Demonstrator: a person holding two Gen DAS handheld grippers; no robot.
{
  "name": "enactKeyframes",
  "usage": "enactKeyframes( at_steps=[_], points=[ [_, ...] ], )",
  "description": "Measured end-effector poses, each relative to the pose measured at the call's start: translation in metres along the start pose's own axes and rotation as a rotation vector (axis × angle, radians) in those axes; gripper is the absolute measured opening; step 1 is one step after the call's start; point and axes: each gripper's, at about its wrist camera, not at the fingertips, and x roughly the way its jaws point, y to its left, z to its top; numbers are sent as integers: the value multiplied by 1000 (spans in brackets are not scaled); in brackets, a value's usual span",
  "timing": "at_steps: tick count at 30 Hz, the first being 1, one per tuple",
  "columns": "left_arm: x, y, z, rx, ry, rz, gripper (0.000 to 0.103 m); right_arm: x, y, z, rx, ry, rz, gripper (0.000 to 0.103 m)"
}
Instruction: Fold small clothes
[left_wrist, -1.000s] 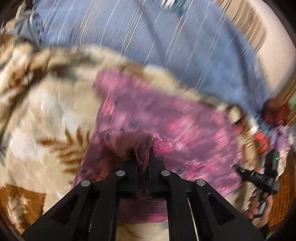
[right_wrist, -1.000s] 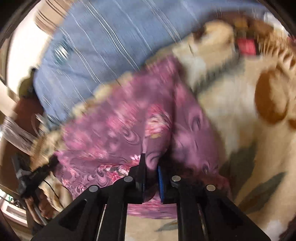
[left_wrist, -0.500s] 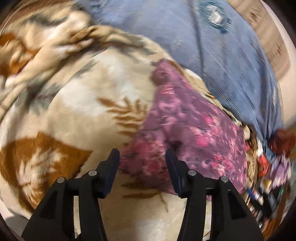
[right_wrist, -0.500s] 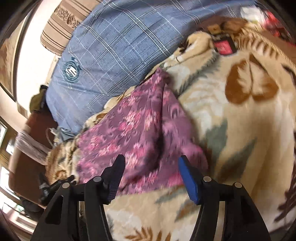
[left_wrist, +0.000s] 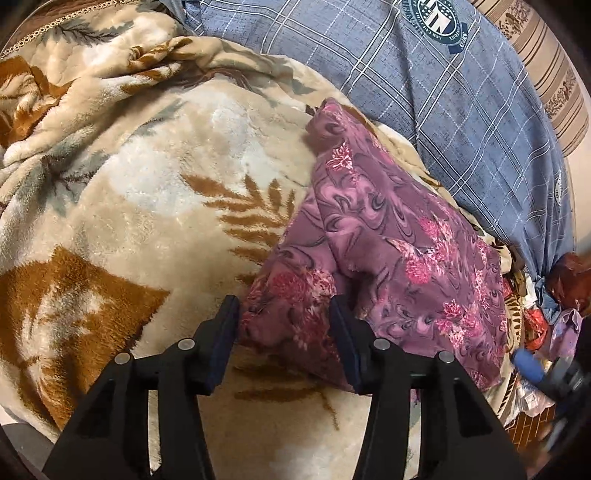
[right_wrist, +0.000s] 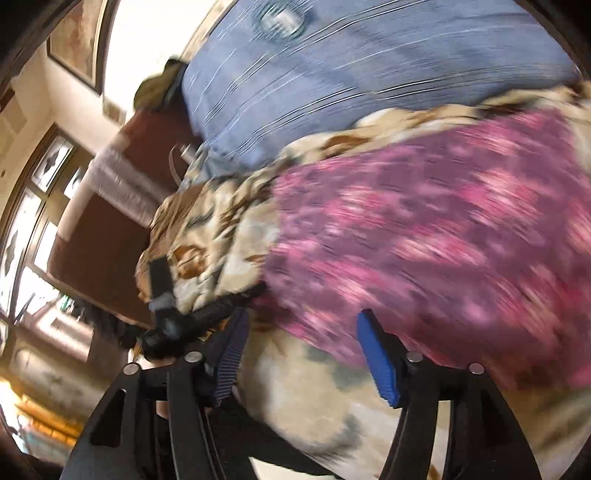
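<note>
A purple garment with pink flowers (left_wrist: 399, 236) lies folded over on the leaf-print blanket (left_wrist: 129, 203). My left gripper (left_wrist: 284, 317) is open just above the garment's near corner. That corner lies between the fingers, and the pads do not press it. The right wrist view is blurred by motion. In it, the jaws of my right gripper (right_wrist: 303, 336) are opening near the garment's (right_wrist: 424, 229) lower left edge, gripping nothing. A blurred blue pad of the right gripper (left_wrist: 532, 369) shows at the right edge of the left wrist view.
A blue checked pillow (left_wrist: 461, 92) lies behind the garment, with a striped cushion (left_wrist: 546, 62) beyond it. Small clutter (left_wrist: 535, 317) sits past the blanket's right edge. In the right wrist view, brown furniture (right_wrist: 103, 240) and a window (right_wrist: 29, 221) are at the left.
Both grippers were shut on the garment and have let go. It now rests folded on the blanket. The left gripper stays over the corner; the right has swung up and left.
</note>
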Motion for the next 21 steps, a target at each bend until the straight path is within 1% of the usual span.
enactKeyframes(
  at_steps=[1,2,3,4,6,8,9,11,12,13,14,15,16,18,19,21],
  points=[
    [1,1,2,-18,-2,-8,48,8,6,10,-11,23,0,68],
    [1,3,3,-34,-4,-16,45,18,15,21,-25,52,-2,69],
    [1,4,3,-41,-8,-9,27,30,23,34,-45,90,-9,69],
    [2,4,4,-34,-5,6,6,43,31,47,-65,119,-35,69],
    [6,2,4,-13,10,-1,6,71,43,76,-90,176,-88,69],
    [4,-7,4,42,-9,31,6,97,46,97,-82,224,-120,69],
    [1,-11,4,64,-18,25,6,114,48,111,-73,243,-164,69],
    [-3,-16,4,80,-27,11,6,137,50,129,-59,259,-197,69],
    [-1,-17,5,87,-19,11,7,152,52,138,-54,280,-198,69],
    [2,-17,6,84,0,17,9,168,55,146,-54,304,-200,69],
    [6,-15,6,74,26,15,9,186,59,153,-64,335,-215,69],
    [9,-12,6,62,41,0,9,197,62,157,-72,353,-234,68],
    [8,-11,6,62,40,-13,6,211,64,160,-75,369,-271,68],
    [0,-10,8,60,12,-57,6,242,65,162,-96,443,-352,68],
    [-4,-10,7,62,1,-75,6,258,66,161,-122,485,-394,69],
    [-13,-11,7,64,-20,-132,5,282,66,156,-178,545,-470,69]
  ],
)
